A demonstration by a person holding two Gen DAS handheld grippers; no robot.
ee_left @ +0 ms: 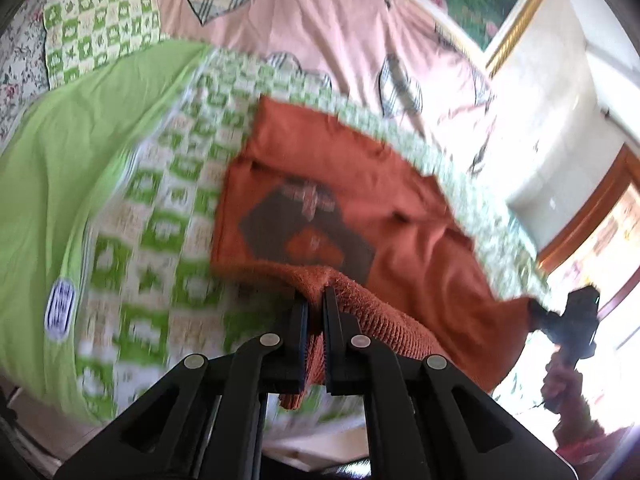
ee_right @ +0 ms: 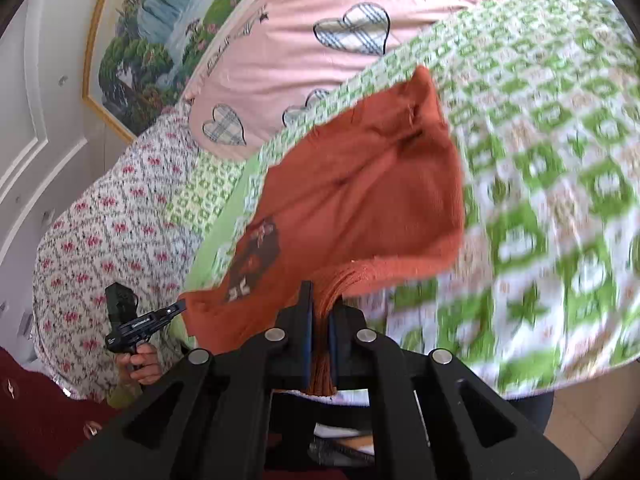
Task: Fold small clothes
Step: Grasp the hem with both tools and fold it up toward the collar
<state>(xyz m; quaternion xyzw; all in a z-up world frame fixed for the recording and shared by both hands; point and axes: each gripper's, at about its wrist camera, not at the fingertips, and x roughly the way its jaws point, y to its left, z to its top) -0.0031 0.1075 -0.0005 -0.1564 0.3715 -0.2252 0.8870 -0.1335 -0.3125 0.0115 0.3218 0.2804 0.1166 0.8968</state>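
Observation:
A small rust-orange sweater with a dark print on its front lies on a green-and-white checked blanket. My left gripper is shut on the sweater's ribbed hem, which is lifted off the blanket. At the far right of the left wrist view, my right gripper pinches the hem's other corner. In the right wrist view the right gripper is shut on bunched ribbed hem of the sweater. The left gripper, held by a hand, clamps the far corner. The hem hangs stretched between both grippers.
A pink duvet with plaid hearts lies beyond the blanket. A green checked pillow and a floral sheet are nearby. A gold-framed painting hangs on the white wall. The bed edge runs just under the grippers.

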